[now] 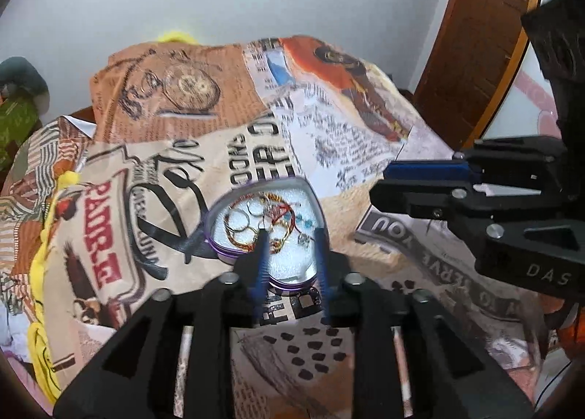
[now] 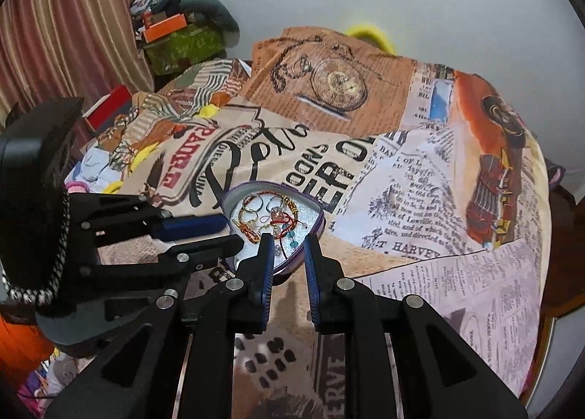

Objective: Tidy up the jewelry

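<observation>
1. The left tool [image 1: 290,236] points down at a slant over the heart-shaped tin [image 1: 223,214]. Its blue fingers [image 1: 260,265] stand a narrow way apart with nothing between them, blurred in the left wrist view.
2. The right tool [image 2: 289,240] points down the same way from the other side. Its blue pads [image 2: 265,265] stand a small gap apart and hold nothing.
3. In the left wrist view the right tool comes in from the right edge, level with the tin, and its black body bears the letters "DAS".
4. The printed cloth [image 2: 402,199] over the surface shows newspaper text. Readable bits are "T HARVEY", "ER O", "ONS" and "ERVE"; a red panel reads "PADRE" upside down. A pocket watch and an old red car are also printed on it.
5. The tin lies open on the cloth, purple-walled with a white lining.
6. The jewelry [image 2: 272,218] lies tangled in the far half of the tin: thin hoop rings, red and gold corded bracelets, a few turquoise beads. The near half is bare lining.
</observation>
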The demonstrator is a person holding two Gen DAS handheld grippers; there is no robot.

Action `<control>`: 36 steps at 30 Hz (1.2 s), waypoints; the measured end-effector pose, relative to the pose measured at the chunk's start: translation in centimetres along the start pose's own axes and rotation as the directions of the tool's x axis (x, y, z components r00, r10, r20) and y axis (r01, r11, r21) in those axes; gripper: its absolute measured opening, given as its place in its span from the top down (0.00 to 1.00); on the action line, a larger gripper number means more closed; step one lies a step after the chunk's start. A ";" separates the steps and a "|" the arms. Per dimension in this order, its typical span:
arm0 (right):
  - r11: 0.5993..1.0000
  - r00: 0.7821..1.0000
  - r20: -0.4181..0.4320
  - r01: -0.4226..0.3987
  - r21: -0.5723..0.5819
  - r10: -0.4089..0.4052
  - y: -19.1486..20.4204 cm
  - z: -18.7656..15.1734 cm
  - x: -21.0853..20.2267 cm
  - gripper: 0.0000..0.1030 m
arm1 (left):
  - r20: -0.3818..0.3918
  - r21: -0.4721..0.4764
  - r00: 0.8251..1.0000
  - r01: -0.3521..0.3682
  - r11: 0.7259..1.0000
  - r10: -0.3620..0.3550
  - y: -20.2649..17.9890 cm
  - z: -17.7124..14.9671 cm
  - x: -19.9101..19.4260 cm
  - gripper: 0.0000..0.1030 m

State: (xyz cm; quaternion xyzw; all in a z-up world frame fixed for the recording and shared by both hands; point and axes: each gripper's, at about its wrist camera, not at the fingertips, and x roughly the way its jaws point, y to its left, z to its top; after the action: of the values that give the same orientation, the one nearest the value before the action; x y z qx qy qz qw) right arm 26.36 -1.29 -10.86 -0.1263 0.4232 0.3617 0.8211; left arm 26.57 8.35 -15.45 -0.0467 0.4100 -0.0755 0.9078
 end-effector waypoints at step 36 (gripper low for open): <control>0.931 0.621 0.705 0.324 0.168 -0.343 11.9 -6.7 -24.9 0.03 | 0.679 -0.069 0.696 -0.255 0.965 0.232 -10.0 -5.9 -29.3 0.03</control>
State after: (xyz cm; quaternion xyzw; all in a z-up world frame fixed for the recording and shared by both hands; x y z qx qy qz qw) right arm 4.51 -8.50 5.83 -0.0398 0.0384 0.2179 0.9744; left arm 1.98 3.54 3.73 -0.0027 0.0495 0.0615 0.9969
